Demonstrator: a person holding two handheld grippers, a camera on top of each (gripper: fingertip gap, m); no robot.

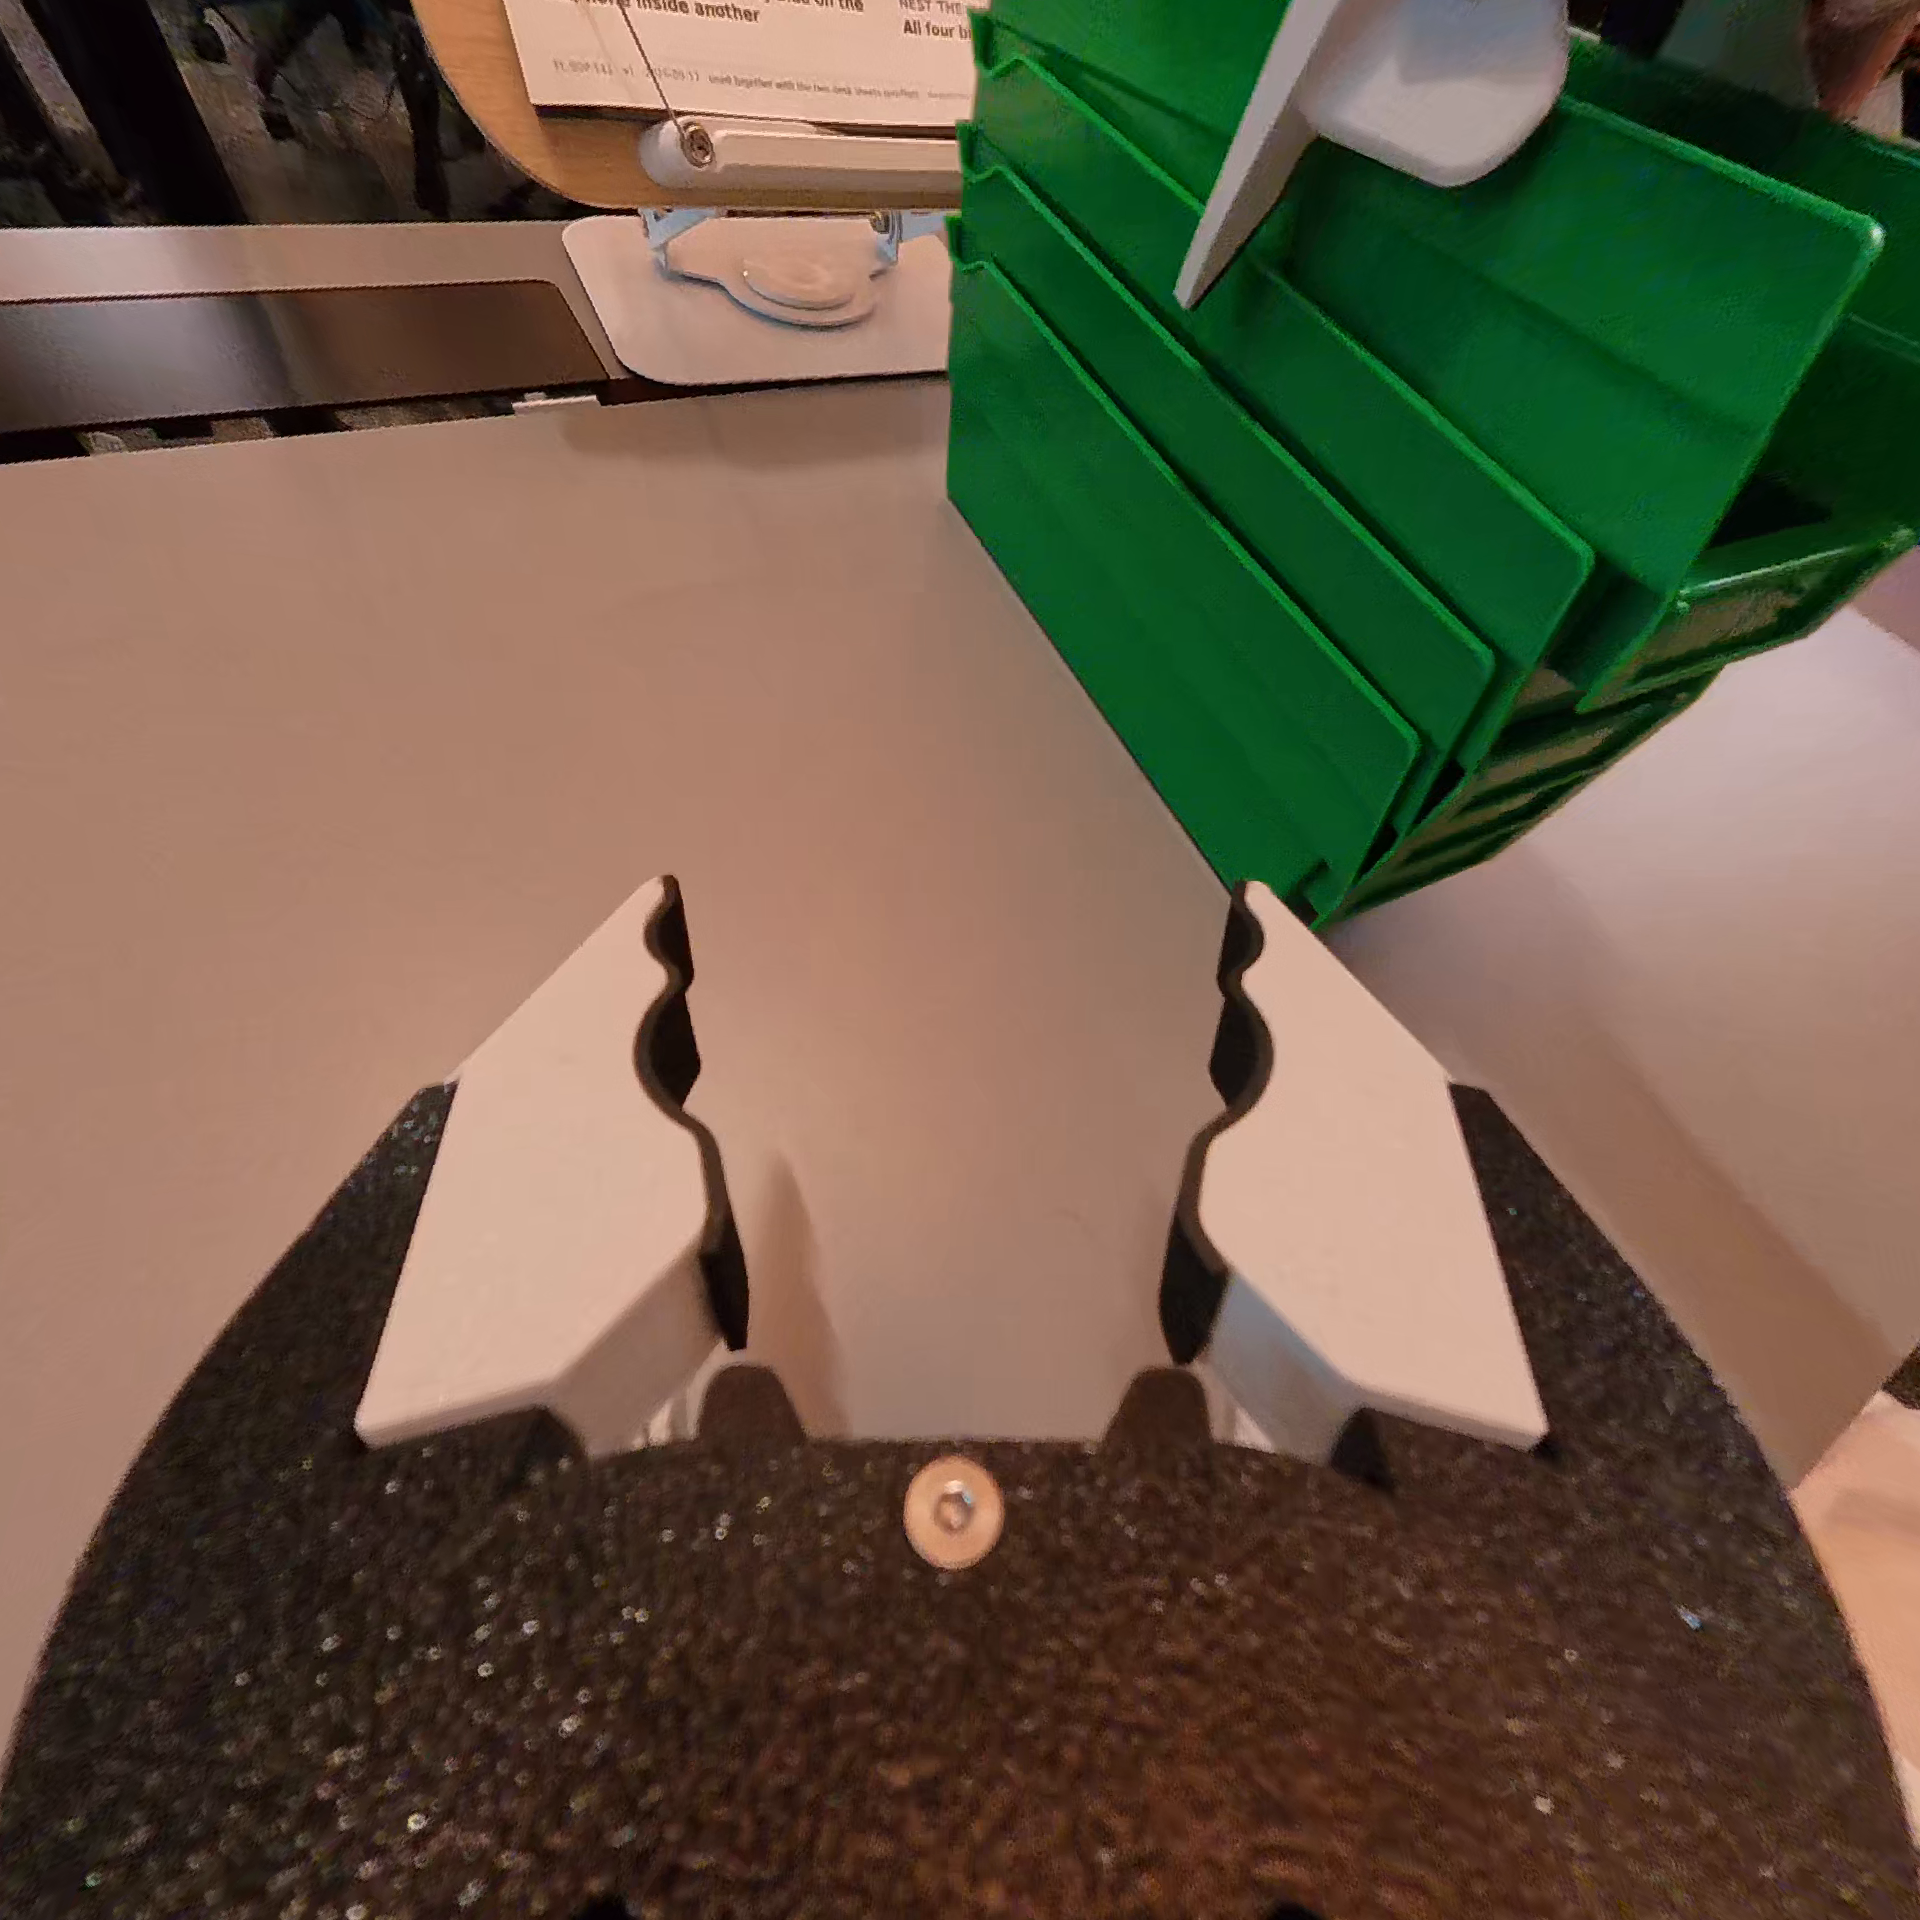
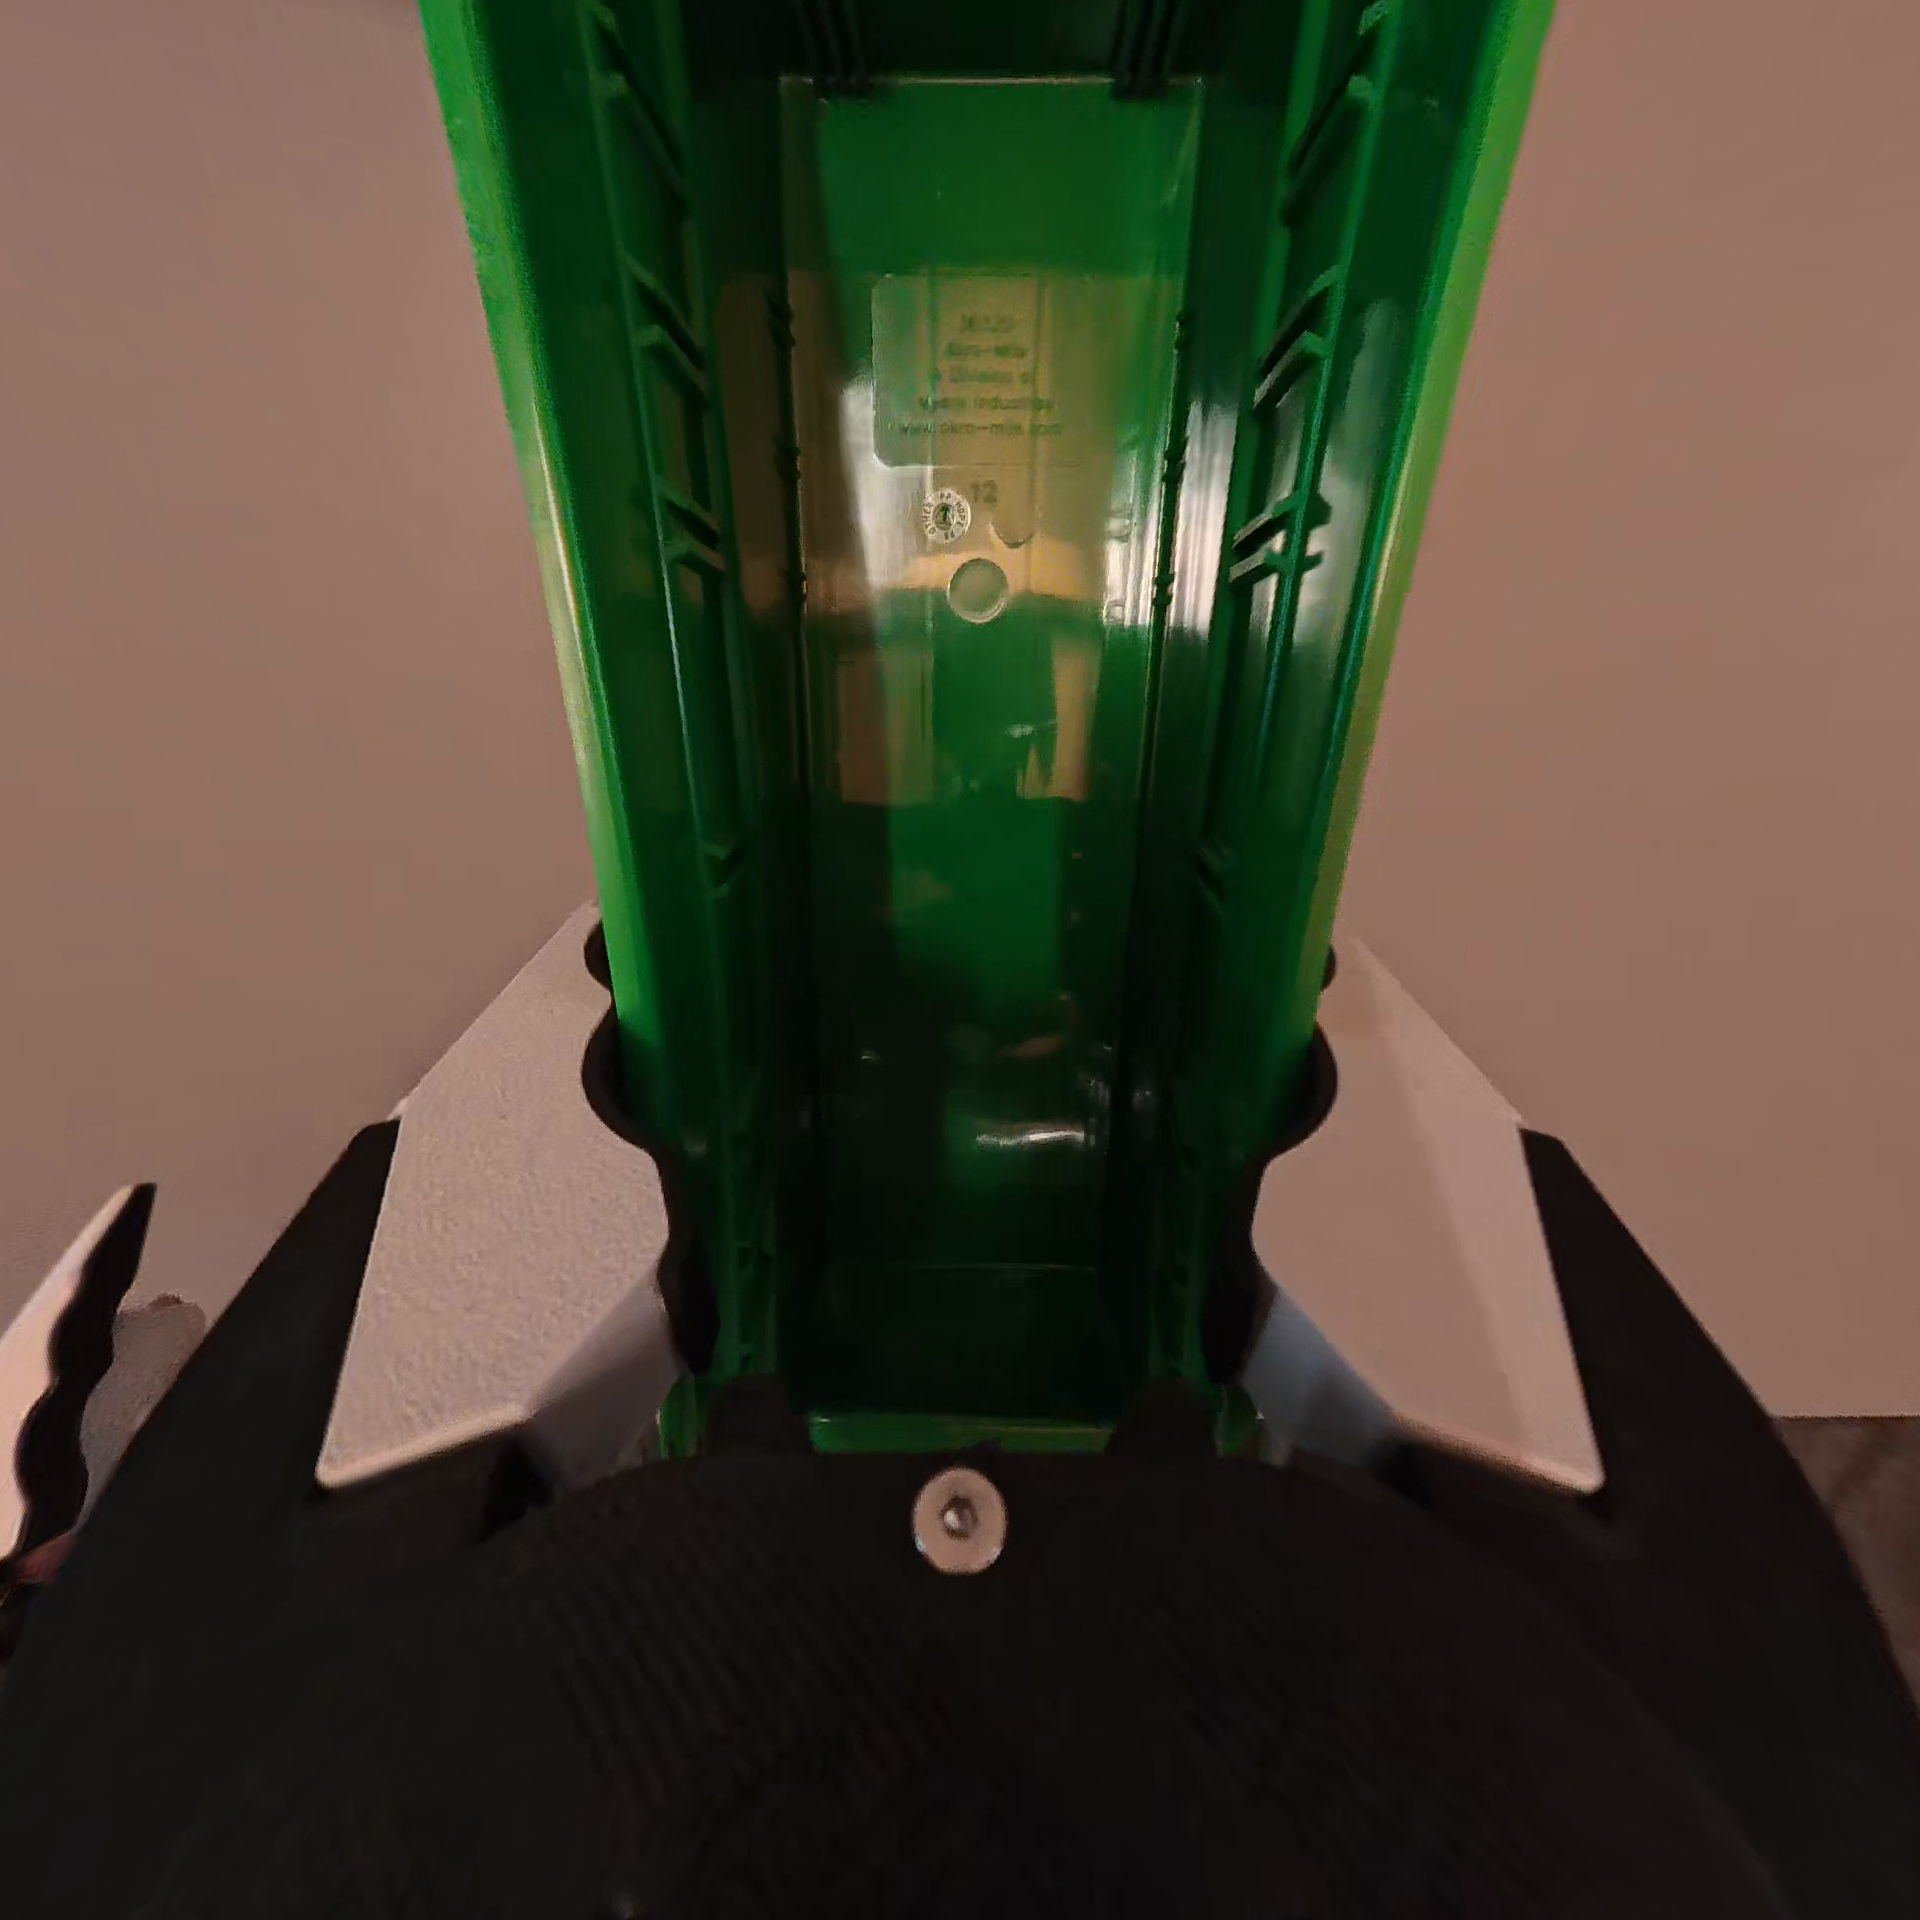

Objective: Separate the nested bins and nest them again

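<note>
A stack of several nested green bins stands on the grey table, to the right of and beyond my left gripper. My left gripper is open and empty, low over the table, with its right fingertip close to the stack's near corner. In the left wrist view, a white finger of my right gripper reaches onto the topmost bin. In the right wrist view my right gripper is shut on the two long side walls of that top green bin, and I look down into its empty inside.
A wooden sign holder with a printed sheet stands on a white base plate at the table's back edge. Beyond it lies a dark gap and a metal rail. A finger of the left gripper shows at the lower left of the right wrist view.
</note>
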